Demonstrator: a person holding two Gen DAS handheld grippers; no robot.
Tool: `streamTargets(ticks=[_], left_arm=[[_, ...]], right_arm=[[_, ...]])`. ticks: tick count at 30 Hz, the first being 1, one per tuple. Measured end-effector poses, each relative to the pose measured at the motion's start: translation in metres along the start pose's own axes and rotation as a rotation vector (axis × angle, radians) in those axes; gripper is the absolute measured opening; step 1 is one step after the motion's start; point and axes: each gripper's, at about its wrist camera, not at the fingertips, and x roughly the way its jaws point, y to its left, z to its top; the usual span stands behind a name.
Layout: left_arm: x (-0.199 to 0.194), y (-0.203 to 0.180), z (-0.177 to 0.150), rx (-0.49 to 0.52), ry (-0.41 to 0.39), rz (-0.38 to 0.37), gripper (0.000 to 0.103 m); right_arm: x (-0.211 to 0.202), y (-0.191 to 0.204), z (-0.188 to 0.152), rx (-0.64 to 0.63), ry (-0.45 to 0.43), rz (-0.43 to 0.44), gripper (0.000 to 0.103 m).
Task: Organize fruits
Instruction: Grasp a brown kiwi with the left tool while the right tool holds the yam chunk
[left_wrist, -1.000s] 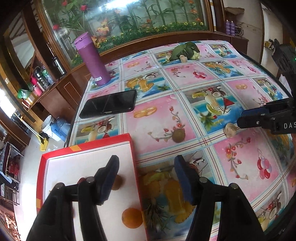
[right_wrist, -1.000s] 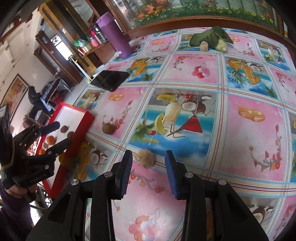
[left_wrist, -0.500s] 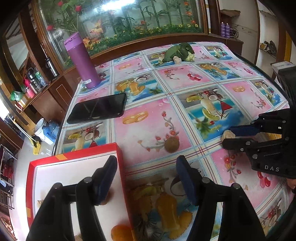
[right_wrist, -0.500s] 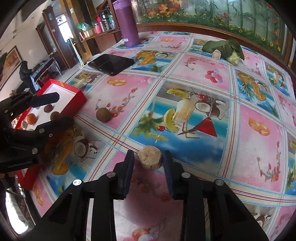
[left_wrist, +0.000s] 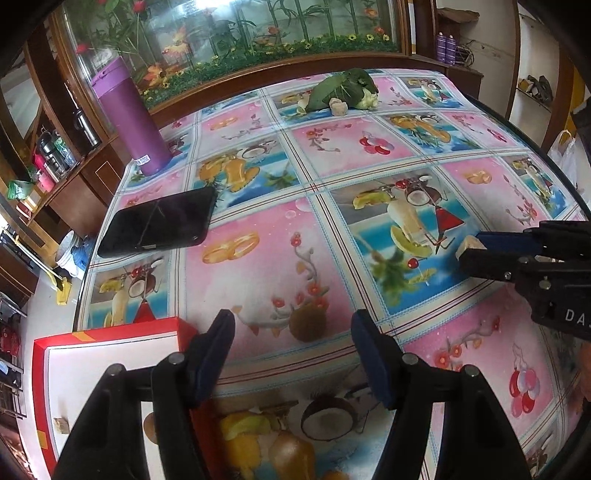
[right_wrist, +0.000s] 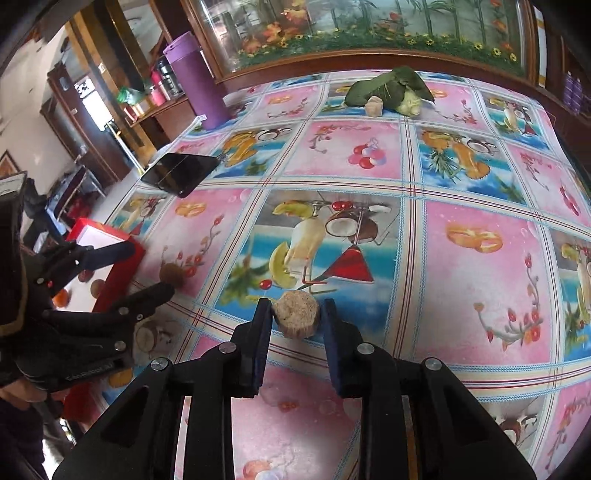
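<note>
On the fruit-print tablecloth (right_wrist: 461, 177), R gripper (right_wrist: 297, 314) clamps a tan fruit chunk (right_wrist: 298, 313). L gripper (left_wrist: 293, 341) gapes wide, empty, w/ brown fruit (left_wrist: 304, 325) ahead, beside red tray (left_wrist: 110, 334).

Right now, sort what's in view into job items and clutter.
Job: tan fruit chunk between the right gripper fingers; brown round fruit; red tray; left gripper, open.
Clutter: black phone; purple bottle; leafy greens.

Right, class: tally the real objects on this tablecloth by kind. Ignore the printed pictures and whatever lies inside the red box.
Beige chunks: 2 (near one, far one)
Brown round fruit: 1
Leafy green vegetable: 1
Purple flask: 1
Black phone: 1
Red box: 1
Total: 7
</note>
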Motion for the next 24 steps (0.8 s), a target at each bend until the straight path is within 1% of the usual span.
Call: streamTargets(ticks=[1, 3, 5, 7, 9, 12, 15, 18, 21, 24], left_arm=[[0.003, 0.0, 0.001, -0.004, 0.005, 0.0, 0.066], [0.008, 0.001, 0.001, -0.018, 0.019, -0.007, 0.054], [0.011, 0.002, 0.001, -0.03, 0.028, -0.026, 0.047], [0.015, 0.002, 0.001, -0.037, 0.039, -0.039, 0.042], [0.019, 0.0, 0.0, -0.045, 0.047, -0.056, 0.034], [0.02, -0.001, 0.001, -0.051, 0.042, -0.068, 0.026], [0.015, -0.002, 0.001, -0.057, 0.028, -0.062, 0.026], [-0.002, -0.002, 0.0, -0.055, -0.012, -0.057, 0.026], [-0.031, 0.002, -0.004, -0.063, -0.074, -0.054, 0.026], [-0.068, 0.012, -0.018, -0.082, -0.142, -0.05, 0.026]], right_arm=[[0.0, 0.0, 0.0, -0.001, -0.001, 0.003, 0.026], [0.0, 0.001, 0.0, -0.001, -0.003, 0.006, 0.026], [0.0, 0.001, 0.0, 0.0, -0.004, 0.004, 0.026], [0.0, 0.001, 0.0, 0.0, -0.003, 0.006, 0.026], [0.0, 0.001, 0.0, 0.0, -0.004, 0.007, 0.026], [-0.002, 0.001, 0.0, 0.002, -0.012, 0.007, 0.026], [-0.004, 0.001, 0.0, 0.001, -0.024, 0.011, 0.026], [-0.008, 0.002, 0.001, 0.001, -0.045, 0.021, 0.026], [-0.014, 0.003, 0.002, 0.0, -0.081, 0.035, 0.026], [-0.023, 0.008, 0.002, -0.007, -0.13, 0.056, 0.026]])
